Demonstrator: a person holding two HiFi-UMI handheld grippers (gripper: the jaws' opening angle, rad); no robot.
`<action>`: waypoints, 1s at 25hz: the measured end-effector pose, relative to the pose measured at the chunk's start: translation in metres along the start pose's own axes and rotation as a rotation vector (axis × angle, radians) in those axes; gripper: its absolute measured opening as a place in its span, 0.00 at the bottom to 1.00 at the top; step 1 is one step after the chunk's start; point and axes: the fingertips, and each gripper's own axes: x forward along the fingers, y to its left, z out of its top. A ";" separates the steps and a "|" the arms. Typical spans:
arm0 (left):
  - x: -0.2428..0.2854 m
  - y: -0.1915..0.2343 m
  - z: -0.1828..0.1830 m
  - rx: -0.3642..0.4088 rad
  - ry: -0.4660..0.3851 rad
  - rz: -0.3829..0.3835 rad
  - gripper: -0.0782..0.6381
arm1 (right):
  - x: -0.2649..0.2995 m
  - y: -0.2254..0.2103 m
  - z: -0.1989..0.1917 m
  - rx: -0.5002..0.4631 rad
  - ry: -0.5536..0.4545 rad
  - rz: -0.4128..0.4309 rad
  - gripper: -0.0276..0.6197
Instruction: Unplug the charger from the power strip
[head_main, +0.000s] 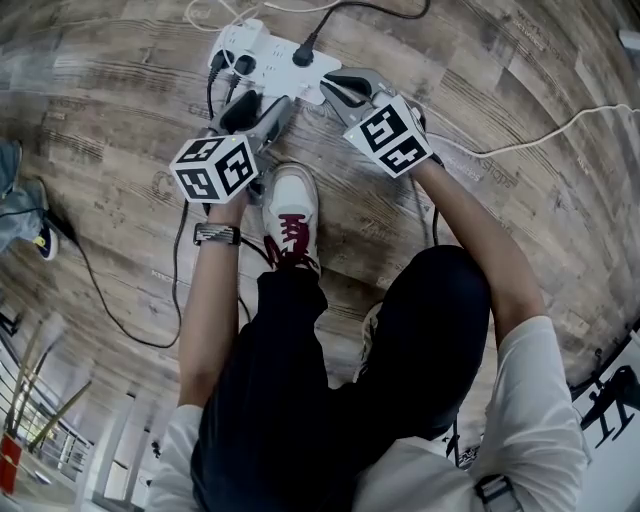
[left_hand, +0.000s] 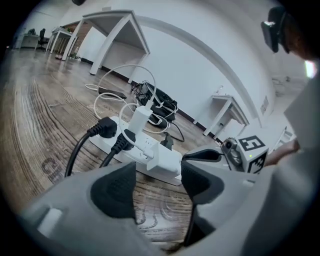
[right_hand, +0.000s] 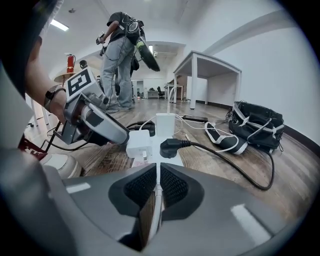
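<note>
- The right claw has its jaws almost together, pinching a thin white cable that runs out between the pads.
- That cable leads forward to a small white charger just ahead of the claw.
- The charger sits at the near end of a white power strip, which lies on a wooden floor.
- A black plug sits in the strip just beside the charger.
- The left claw has its jaws apart with nothing between them. It points at the same charger from the other side, near it but not touching.
- The step in hand appears to be the approach before the pull. The charger looks seated in the strip, though its pins are not clearly visible.
- The next move likely calls for the left claw to close on the charger body, or to steady the strip. Pulling on the cable alone could drag the strip.
</note>
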 end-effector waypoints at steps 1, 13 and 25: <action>-0.003 0.001 0.002 0.028 -0.006 0.016 0.51 | -0.001 -0.001 0.001 0.004 -0.003 -0.005 0.07; -0.033 0.007 0.033 0.386 -0.036 0.238 0.13 | -0.018 -0.021 0.026 0.034 -0.055 -0.102 0.05; -0.057 -0.032 0.095 0.501 -0.202 0.256 0.12 | -0.062 -0.039 0.069 0.029 -0.137 -0.244 0.05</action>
